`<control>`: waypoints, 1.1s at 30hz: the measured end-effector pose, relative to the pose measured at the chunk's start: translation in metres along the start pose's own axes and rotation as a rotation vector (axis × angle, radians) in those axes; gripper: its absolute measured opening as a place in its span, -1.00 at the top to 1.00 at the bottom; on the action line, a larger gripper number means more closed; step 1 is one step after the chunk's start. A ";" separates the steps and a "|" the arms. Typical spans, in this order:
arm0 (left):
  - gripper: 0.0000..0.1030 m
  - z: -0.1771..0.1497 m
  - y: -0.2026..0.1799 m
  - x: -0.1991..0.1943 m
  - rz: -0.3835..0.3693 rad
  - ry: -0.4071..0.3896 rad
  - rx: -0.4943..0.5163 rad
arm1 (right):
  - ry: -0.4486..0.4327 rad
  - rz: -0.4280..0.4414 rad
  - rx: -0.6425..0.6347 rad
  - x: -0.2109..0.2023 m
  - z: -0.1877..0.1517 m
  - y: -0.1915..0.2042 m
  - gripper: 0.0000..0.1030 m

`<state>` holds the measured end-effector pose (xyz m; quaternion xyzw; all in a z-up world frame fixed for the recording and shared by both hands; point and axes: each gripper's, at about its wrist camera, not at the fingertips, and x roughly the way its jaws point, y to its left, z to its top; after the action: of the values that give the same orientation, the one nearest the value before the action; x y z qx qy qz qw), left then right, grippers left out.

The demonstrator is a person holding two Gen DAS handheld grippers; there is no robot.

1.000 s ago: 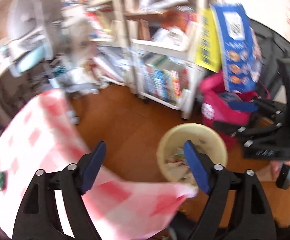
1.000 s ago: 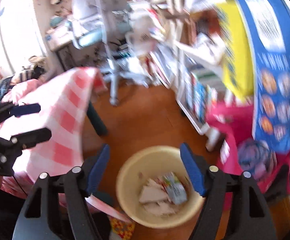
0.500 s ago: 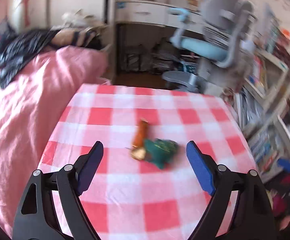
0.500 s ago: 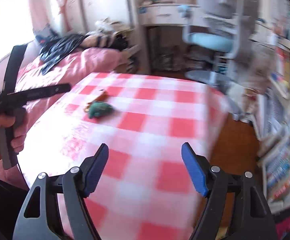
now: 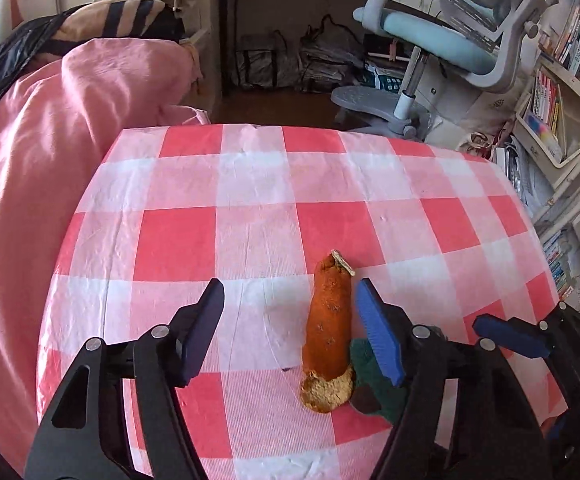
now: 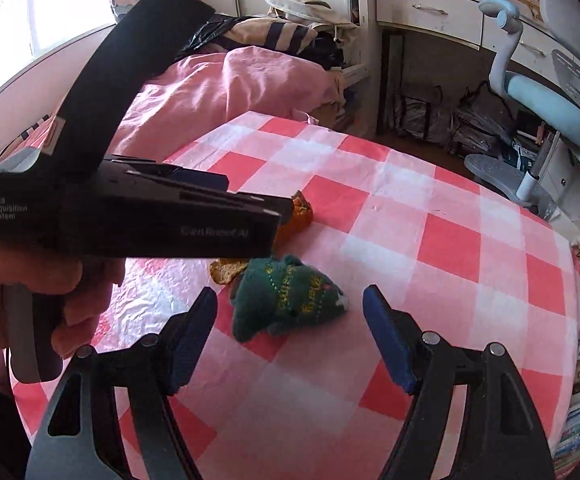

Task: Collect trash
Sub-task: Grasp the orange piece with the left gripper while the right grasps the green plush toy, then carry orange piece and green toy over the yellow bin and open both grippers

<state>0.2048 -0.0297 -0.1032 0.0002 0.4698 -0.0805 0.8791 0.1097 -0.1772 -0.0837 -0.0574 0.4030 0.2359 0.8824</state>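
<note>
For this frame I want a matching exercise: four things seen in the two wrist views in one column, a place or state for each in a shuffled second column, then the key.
Things
1. orange peel
2. green knitted item
3. left gripper
4. right gripper

Places or states
A. jaws open around the peel, having just been closing, pads not pressing it
B. jaws open, framing the green item, not touching it
C. lies lengthwise on the checked tablecloth, pale inside showing at its near end
D. soft, dark, with stitched lettering, beside the peel

Pairs: 1-C, 2-D, 3-A, 4-B

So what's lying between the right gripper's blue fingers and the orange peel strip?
The dark green knitted pouch, seen in the right wrist view.
</note>
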 end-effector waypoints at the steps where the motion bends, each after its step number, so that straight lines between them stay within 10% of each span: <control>1: -0.26 0.001 -0.001 0.003 -0.002 0.005 0.007 | 0.002 0.005 0.004 0.004 0.002 -0.001 -0.41; 7: 0.08 0.000 -0.010 0.018 0.004 0.025 0.055 | 0.052 0.029 -0.022 0.024 0.003 0.005 -0.14; 9: 0.57 0.000 -0.010 0.017 -0.006 0.030 0.054 | 0.064 0.048 -0.035 0.019 0.001 0.006 -0.04; 20: 0.66 -0.027 -0.020 -0.043 -0.095 -0.026 0.055 | 0.053 -0.002 -0.064 -0.060 -0.035 -0.007 0.04; 33: 0.66 -0.134 -0.279 -0.147 -0.477 -0.045 0.491 | -0.060 -0.286 0.308 -0.277 -0.212 -0.130 0.00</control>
<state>-0.0261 -0.2740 -0.0355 0.1002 0.4039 -0.3944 0.8193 -0.1316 -0.4564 -0.0326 0.0284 0.3957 0.0456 0.9168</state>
